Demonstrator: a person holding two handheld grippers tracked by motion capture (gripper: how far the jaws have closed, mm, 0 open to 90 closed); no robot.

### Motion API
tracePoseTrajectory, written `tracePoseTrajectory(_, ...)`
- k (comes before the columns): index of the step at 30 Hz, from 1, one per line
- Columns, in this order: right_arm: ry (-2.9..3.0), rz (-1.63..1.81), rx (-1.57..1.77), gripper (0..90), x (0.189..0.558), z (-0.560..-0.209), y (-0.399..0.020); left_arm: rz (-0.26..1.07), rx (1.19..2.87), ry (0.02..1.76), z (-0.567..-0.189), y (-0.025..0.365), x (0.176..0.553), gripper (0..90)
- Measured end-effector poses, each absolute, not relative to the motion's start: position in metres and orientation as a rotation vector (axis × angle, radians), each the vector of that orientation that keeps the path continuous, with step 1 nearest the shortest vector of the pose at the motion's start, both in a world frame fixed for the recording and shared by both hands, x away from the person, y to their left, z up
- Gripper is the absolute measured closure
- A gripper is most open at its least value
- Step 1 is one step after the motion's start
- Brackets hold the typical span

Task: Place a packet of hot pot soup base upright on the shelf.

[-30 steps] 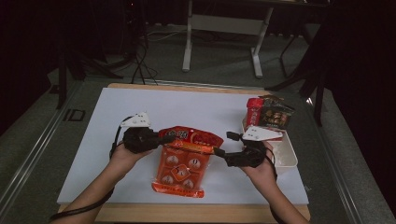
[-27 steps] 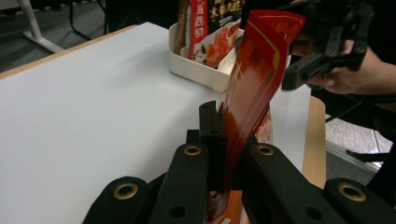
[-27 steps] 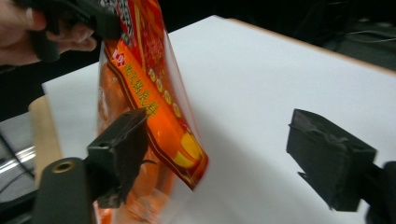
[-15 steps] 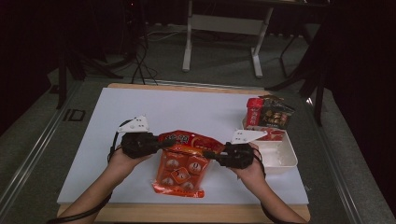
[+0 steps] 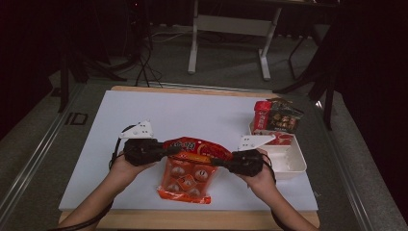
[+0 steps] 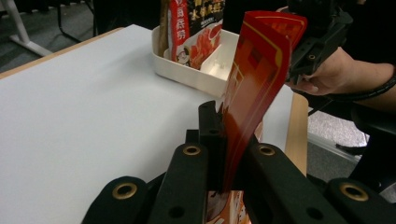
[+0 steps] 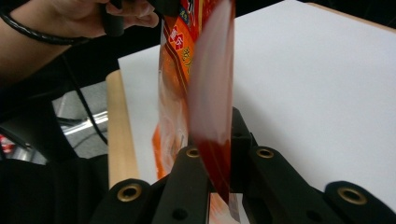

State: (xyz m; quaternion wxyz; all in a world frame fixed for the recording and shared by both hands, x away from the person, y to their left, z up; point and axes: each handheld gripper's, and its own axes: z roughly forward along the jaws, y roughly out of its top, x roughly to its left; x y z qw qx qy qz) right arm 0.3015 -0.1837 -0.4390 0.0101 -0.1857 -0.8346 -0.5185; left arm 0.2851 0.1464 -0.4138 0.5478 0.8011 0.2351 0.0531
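at the near edge of the white table (image 5: 192, 110), i hold a red snack bag (image 5: 188, 168) between my two tools: my left gripper (image 5: 166, 151) has its jaws closed tight on the bag's upper left corner, my right gripper (image 5: 219, 162) has its jaws closed tight on the upper right corner. the bag hangs in front of me with its top edge stretched between the jaws and its lower end down by the table, though i cannot tell if it touches. a white tray (image 5: 293, 166) just beside my right hand (image 5: 257, 175) holds two more packets (image 5: 274, 115) standing at its far end.

the risk, as i judge it, is in the thin strip each jaw pinches. in the left gripper view the film (image 6: 254, 79) twists between the jaws, so an uneven pull could slip one corner free, or tear the bag crookedly and spill what is inside. a swing to the right could also knock the tray.

against half a second ago, both hands have moved slightly nearer to me and the bag's top looks more bunched; the tray and packets have not moved.
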Motion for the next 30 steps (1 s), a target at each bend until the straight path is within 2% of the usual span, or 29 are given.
tracePoseTrajectory(8, -2.623, -1.68, -0.545, 90.0, 0.29, -0.413, -0.186, 0.134, 1.854, 0.492, -0.4, 0.15, 0.277, 88.0)
tracePoseTrajectory(16, -2.654, -1.732, -0.562, 90.0, 0.29, -0.397, -0.192, 0.107, 1.785, 0.491, -0.403, 0.147, 0.283, 77.1)
tracePoseTrajectory(21, -2.697, -1.755, -0.547, 90.0, 0.289, -0.389, -0.193, 0.083, 1.69, 0.49, -0.401, 0.148, 0.287, 44.8)
tracePoseTrajectory(22, -2.707, -1.759, -0.549, 90.0, 0.289, -0.388, -0.194, 0.095, 1.685, 0.494, -0.401, 0.148, 0.287, 42.2)
tracePoseTrajectory(27, -2.702, -1.796, -0.571, 90.0, 0.29, -0.38, -0.201, 0.119, 1.668, 0.515, -0.403, 0.149, 0.286, 16.5)
tracePoseTrajectory(30, -2.678, -1.828, -0.591, 90.0, 0.291, -0.373, -0.207, 0.151, 1.688, 0.533, -0.406, 0.149, 0.284, 9.7)
